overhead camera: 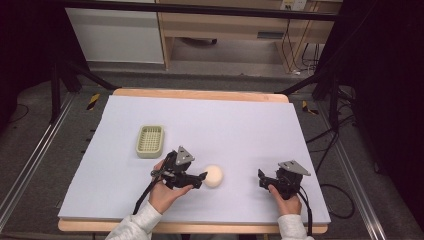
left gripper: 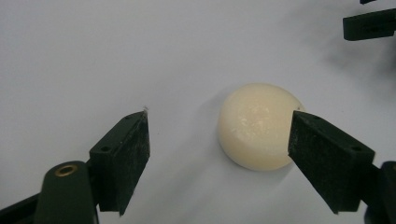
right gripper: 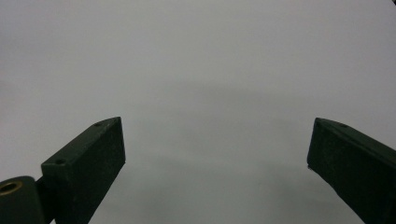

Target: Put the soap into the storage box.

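Cream ball (overhead camera: 213,176) lies on pale mat (overhead camera: 240,125), lower centre of high view. Left gripper (overhead camera: 200,178) just left of ball, jaws spread wide, holding nothing. In left gripper view ball (left gripper: 256,125) sits between jaws, off-centre, close against right-hand pad (left gripper: 322,158), clear gap to left-hand one. Right gripper (overhead camera: 261,179) at lower right, well apart from ball, jaws spread, empty. Green basket (overhead camera: 150,141) farther off, upper left of ball.
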Motion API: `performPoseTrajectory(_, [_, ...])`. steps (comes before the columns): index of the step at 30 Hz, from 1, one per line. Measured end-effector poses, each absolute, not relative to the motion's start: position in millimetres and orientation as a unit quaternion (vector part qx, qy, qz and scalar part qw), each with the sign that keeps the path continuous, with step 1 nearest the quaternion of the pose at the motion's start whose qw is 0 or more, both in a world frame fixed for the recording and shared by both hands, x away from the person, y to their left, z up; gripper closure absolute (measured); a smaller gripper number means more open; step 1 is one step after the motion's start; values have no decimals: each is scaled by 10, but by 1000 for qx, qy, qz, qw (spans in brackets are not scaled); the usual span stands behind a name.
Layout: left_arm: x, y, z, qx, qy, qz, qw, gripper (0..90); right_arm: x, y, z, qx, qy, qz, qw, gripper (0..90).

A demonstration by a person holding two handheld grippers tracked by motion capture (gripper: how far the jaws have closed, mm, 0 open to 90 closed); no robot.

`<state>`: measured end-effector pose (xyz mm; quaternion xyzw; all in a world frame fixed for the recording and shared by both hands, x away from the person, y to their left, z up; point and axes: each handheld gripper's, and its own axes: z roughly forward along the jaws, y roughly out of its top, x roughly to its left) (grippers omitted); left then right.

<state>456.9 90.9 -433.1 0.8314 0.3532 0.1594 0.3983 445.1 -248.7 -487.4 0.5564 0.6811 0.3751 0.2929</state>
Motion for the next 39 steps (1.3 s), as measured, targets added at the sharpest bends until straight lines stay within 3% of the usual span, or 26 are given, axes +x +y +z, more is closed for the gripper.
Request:
performPoseTrajectory(13, [4608, 802, -4310, 821, 358, 139, 422, 178, 4452, -2486, -4875, 557, 681, 375, 292, 47])
performPoseTrajectory(39, [4624, 452, -4500, 847, 343, 134, 384, 136, 4452, -2486, -4875, 557, 681, 375, 292, 47])
